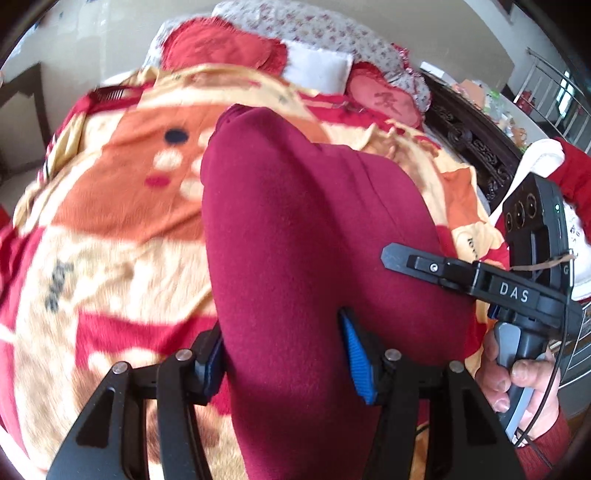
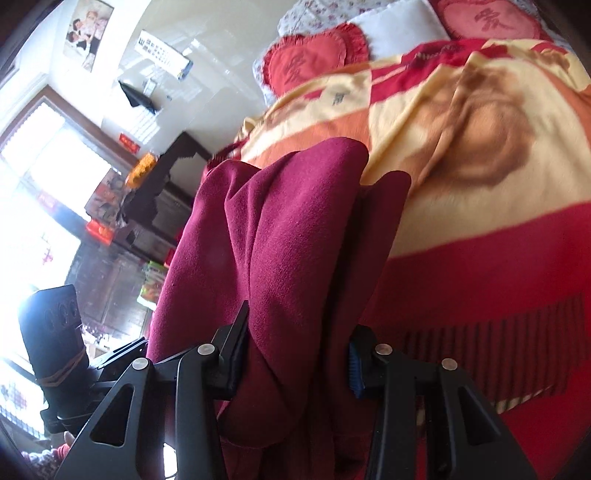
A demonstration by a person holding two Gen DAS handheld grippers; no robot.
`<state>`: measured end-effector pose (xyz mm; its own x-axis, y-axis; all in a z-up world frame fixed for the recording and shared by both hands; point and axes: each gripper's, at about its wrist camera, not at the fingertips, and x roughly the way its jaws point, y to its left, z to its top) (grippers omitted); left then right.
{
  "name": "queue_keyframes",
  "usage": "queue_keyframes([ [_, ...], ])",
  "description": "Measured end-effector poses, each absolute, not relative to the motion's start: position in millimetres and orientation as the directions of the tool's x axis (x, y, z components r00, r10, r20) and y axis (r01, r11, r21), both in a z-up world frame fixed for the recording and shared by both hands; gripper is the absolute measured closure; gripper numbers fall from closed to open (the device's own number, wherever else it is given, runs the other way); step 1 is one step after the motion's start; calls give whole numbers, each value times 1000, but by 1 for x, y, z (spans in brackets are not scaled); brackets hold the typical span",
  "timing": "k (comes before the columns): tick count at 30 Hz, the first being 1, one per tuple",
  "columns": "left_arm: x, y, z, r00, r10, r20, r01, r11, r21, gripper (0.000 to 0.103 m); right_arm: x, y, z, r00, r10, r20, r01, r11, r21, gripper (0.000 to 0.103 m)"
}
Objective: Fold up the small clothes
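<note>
Both the left gripper [image 1: 284, 354] and right gripper [image 2: 295, 354] clamp the dark-red fleece garment [image 1: 295, 229] above the orange-and-red plush blanket [image 1: 110, 221], pointing forward.

The plain dark maroon fleece garment [image 1: 295, 236] [image 2: 280, 236] carries no pattern. Beneath it, the plush bed blanket [image 1: 110, 221] [image 2: 480, 147] mixes red, cream and orange in a cartoon print. Beyond the blanket lie red heart-shaped cushions [image 1: 221, 48] [image 2: 306, 62] and a small-flowered white quilt [image 1: 314, 33]. Gripper pads [image 1: 356, 354] are blue on black.
</note>
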<state>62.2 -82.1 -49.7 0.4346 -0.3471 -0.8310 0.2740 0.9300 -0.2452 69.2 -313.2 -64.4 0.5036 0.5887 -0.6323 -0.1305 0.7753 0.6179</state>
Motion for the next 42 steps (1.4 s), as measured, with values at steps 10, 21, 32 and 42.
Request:
queue_keyframes([
  [10, 57, -64, -67, 444, -272, -854, 212, 958, -195, 17, 50, -317, -81, 441, 519, -732, -49, 828, 558, 70],
  [21, 89, -79, -72, 510, -141, -849, 197, 979, -44, 15, 40, -253, -36, 520, 338, -784, -229, 940, 253, 80],
  [32, 88, -86, -77, 527, -129, -840, 194, 981, -29, 11, 27, -273, -58, 481, 272, -833, -122, 962, 244, 83],
  [42, 64, -89, -63, 584, -120, -803, 200, 980, 0, 11, -11, -263, -84, 439, 258, -861, -86, 966, 245, 83],
])
